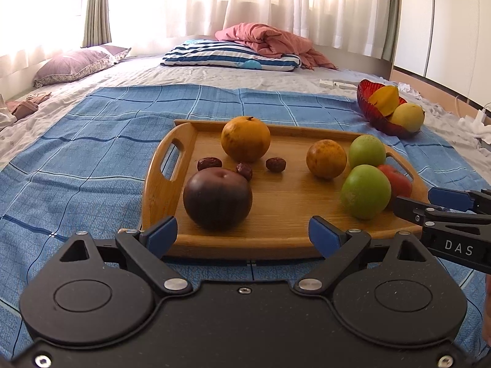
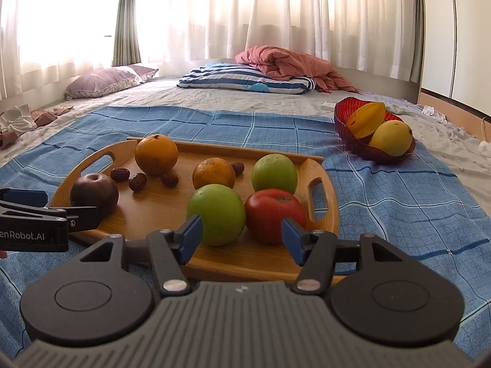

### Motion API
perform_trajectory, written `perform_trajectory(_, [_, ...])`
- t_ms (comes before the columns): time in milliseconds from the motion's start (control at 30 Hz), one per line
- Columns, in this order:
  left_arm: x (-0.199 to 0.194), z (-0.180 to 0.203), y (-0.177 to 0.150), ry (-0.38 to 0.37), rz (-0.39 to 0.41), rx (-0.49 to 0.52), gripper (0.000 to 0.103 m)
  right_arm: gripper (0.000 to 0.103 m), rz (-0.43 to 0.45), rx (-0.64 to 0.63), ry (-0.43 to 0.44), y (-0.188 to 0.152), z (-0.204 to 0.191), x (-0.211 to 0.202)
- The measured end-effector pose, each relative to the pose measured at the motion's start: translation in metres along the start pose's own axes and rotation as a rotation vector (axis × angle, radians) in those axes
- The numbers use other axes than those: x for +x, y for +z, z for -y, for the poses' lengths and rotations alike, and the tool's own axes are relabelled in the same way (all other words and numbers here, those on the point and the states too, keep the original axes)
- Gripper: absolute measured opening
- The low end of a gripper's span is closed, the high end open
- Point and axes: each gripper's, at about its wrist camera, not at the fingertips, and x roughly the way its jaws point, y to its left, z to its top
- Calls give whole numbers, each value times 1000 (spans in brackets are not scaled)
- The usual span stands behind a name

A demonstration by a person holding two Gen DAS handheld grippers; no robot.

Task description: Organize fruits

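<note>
A wooden tray (image 1: 276, 202) (image 2: 153, 214) on the blue checked cloth carries a dark purple apple (image 1: 218, 199) (image 2: 94, 193), two oranges (image 1: 245, 139) (image 1: 326, 159), two green apples (image 2: 216, 214) (image 2: 274, 174), a red tomato (image 2: 274, 214) and several dried dates (image 1: 209, 163). My left gripper (image 1: 244, 234) stands open at the tray's near edge, just short of the dark apple. My right gripper (image 2: 242, 236) is open too, in front of the near green apple and the tomato, with nothing between its pads.
A red glass bowl (image 1: 368, 104) (image 2: 343, 116) with a starfruit (image 2: 365, 118) and a yellow mango (image 2: 390, 138) sits at the back right on the cloth. Pillows and a pink blanket (image 1: 264, 38) lie farther back on the bed.
</note>
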Motion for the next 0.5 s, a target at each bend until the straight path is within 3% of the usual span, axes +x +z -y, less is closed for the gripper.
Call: perform_trajectory(500, [9,2,-25,28,-26,9,94,84,9,1,-21,-27,-4,-1])
